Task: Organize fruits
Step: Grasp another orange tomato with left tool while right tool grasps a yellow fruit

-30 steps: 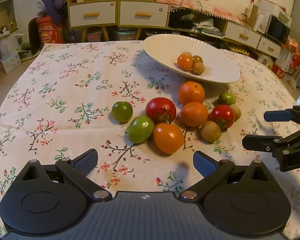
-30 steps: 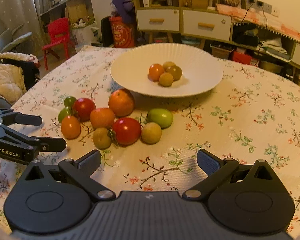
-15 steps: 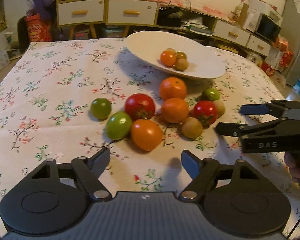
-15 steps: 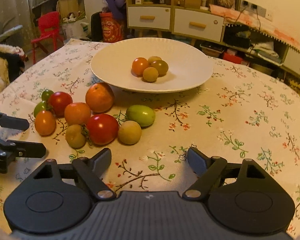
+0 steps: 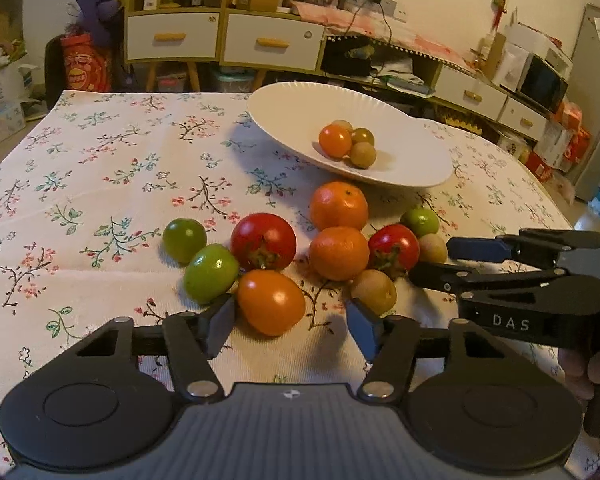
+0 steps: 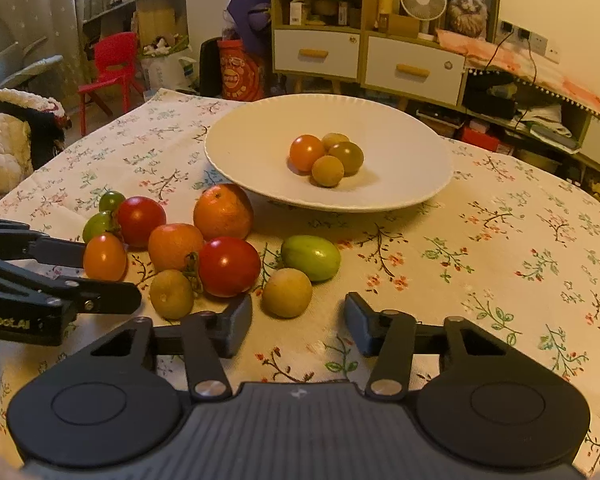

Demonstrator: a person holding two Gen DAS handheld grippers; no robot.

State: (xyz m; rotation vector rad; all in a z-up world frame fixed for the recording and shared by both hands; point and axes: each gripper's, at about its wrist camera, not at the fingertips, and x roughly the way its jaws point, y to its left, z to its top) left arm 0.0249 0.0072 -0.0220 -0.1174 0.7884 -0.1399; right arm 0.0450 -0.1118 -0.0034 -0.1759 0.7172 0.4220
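Observation:
Several fruits lie in a cluster on the flowered tablecloth in front of a white plate (image 5: pixel 400 168) (image 6: pixel 404 184) that holds several small fruits. My left gripper (image 5: pixel 290 322) is open just short of an orange tomato (image 5: pixel 270 300) (image 6: pixel 105 257), which sits near its left finger. My right gripper (image 6: pixel 298 322) is open just short of a small tan round fruit (image 6: pixel 287 292) (image 5: pixel 432 248). Beside these lie two oranges (image 5: pixel 339 205), two red tomatoes (image 5: pixel 263 240) (image 6: pixel 229 266), green tomatoes (image 5: pixel 210 273) (image 6: pixel 311 257) and a tan fruit (image 5: pixel 373 291) (image 6: pixel 171 294).
The right gripper shows at the right in the left wrist view (image 5: pixel 432 258). The left gripper shows at the left in the right wrist view (image 6: pixel 100 272). Cabinets, a red chair (image 6: pixel 108 68) and clutter stand beyond the table's far edge.
Both grippers have moved forward and closer to the fruit cluster. Their jaws stay open but stand a little narrower than before. No fruit has moved.

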